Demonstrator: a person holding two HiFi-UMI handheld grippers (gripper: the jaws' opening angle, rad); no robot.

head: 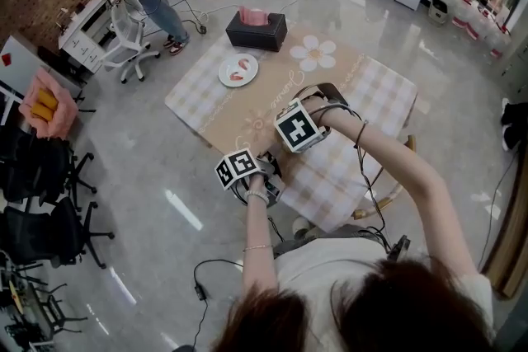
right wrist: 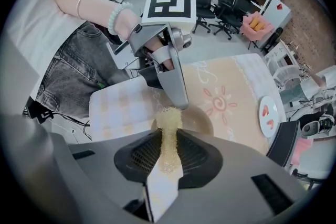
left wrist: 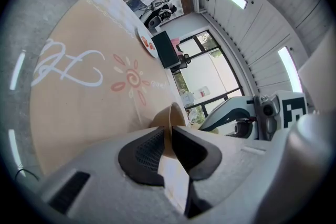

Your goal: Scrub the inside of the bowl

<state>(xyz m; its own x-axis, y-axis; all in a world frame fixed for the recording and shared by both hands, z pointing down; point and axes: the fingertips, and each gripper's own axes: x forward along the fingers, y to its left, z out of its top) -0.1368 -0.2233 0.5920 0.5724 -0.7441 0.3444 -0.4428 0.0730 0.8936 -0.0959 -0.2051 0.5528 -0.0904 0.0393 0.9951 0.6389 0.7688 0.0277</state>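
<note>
Left gripper (left wrist: 167, 132) jaws clamped on tan bowl (left wrist: 175, 114) rim. Right gripper (right wrist: 169, 140) pinches a yellow scrub sponge (right wrist: 168, 121). Sponge tip sits over the bowl's inside.

No word, number or brand can be read with confidence. The cloth (left wrist: 79, 123) on the worktop carries a large white cursive flourish (left wrist: 68, 66) and smaller script (head: 285, 82), both too loose or blurred to spell out. The marker cubes (head: 297, 126) bear only black-and-white square patterns.

Left hand-held gripper (left wrist: 169, 136) on bowl (right wrist: 202, 120) rim crowds opening; tablecloth (head: 280, 86) beyond bare up to plate (head: 238, 69).
</note>
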